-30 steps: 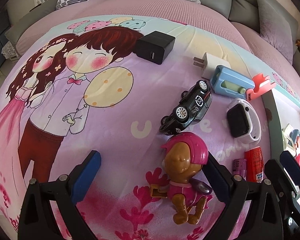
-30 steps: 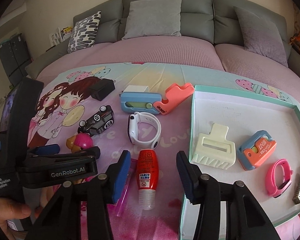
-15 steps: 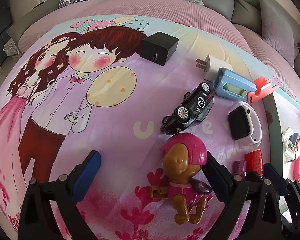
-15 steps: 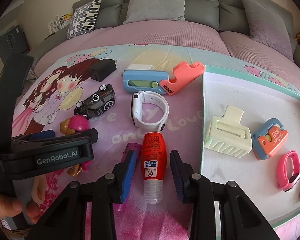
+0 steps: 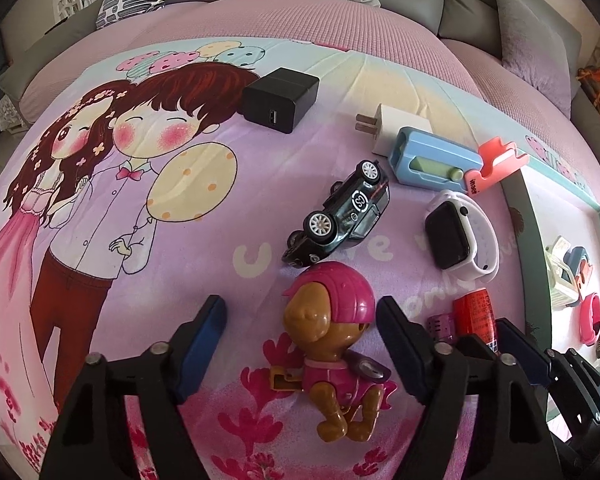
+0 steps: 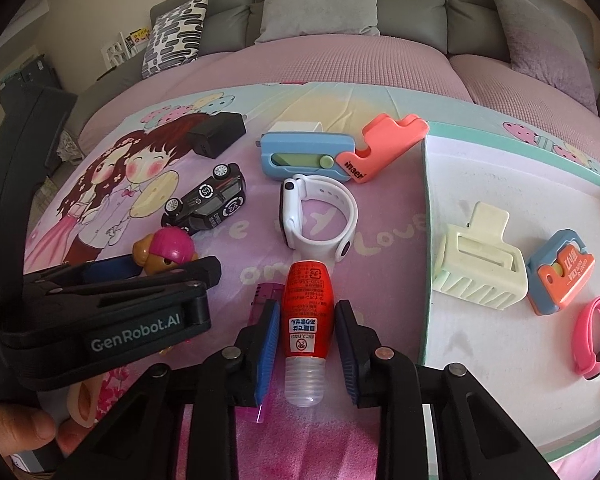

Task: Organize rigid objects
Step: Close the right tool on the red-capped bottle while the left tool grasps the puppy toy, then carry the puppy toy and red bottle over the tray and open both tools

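- The right gripper (image 6: 306, 334) has just been closing; its fingers (image 6: 269, 330) flank the red bottle (image 6: 308, 300) lying on the cartoon bedsheet (image 5: 180, 264), pressing or all but touching its sides.
- The left gripper (image 5: 300, 330) has also been narrowing; its fingers (image 5: 204, 328) stay spread around the toy dog (image 5: 332, 340), the right one touching its pink helmet.
- Just beside the bottle lies a purple item (image 6: 266, 292).
- The white tray (image 6: 500, 344) holds a cream clip (image 6: 480, 268).

A grey sofa (image 6: 340, 12) with 3 cushions (image 6: 320, 0) stands behind the cartoon-printed bedsheet (image 5: 100, 200).
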Available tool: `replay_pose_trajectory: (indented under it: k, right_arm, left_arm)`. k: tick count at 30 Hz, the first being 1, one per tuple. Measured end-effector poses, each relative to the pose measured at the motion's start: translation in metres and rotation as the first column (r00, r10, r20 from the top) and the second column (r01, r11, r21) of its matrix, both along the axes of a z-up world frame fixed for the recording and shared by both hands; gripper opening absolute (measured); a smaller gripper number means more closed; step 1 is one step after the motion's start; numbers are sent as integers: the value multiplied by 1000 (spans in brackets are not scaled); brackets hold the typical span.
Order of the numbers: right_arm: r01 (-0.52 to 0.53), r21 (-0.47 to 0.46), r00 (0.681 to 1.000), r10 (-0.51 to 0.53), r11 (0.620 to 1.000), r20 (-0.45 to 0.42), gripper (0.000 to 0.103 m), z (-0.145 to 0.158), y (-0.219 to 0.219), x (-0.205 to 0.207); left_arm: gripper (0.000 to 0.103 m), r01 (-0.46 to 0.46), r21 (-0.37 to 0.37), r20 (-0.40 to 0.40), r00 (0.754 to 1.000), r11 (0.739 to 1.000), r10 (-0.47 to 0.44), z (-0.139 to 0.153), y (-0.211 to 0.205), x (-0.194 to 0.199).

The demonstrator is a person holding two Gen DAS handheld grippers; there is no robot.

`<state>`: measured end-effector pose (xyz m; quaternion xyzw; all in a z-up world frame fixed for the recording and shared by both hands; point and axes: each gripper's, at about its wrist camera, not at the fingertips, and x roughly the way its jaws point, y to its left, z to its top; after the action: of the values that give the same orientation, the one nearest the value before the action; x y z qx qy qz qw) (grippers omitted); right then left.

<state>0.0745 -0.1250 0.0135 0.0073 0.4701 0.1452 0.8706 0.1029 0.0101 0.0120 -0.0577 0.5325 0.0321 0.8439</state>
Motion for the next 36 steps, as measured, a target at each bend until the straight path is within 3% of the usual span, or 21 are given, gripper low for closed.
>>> replay_pose_trajectory:
  k: [3, 9, 17, 29, 36]
  right_arm:
    - [-2, -12, 1000, 2, 1000, 2, 30, -1, 3, 0]
    - [-2, -13, 1000, 2, 1000, 3, 30, -1, 4, 1]
    - [21, 40, 1000, -21, 999, 9, 30, 4, -4, 1]
    - [81, 137, 987, -99, 987, 127, 30, 31, -22, -6]
    - [111, 143, 984, -128, 984, 123, 30, 31, -28, -4]
  left_arm:
    - [67, -5, -15, 6, 1000, 1000, 5, 1, 1, 1]
    - [45, 8, -30, 22, 1000, 1000, -8, 9, 4, -2]
    - [44, -2, -61, 53, 999, 998, 6, 15, 9, -5]
    - [44, 0, -103, 227, 974, 995, 23, 65, 17, -20]
    - [44, 2, -116, 276, 961, 993, 30, 80, 18, -25]
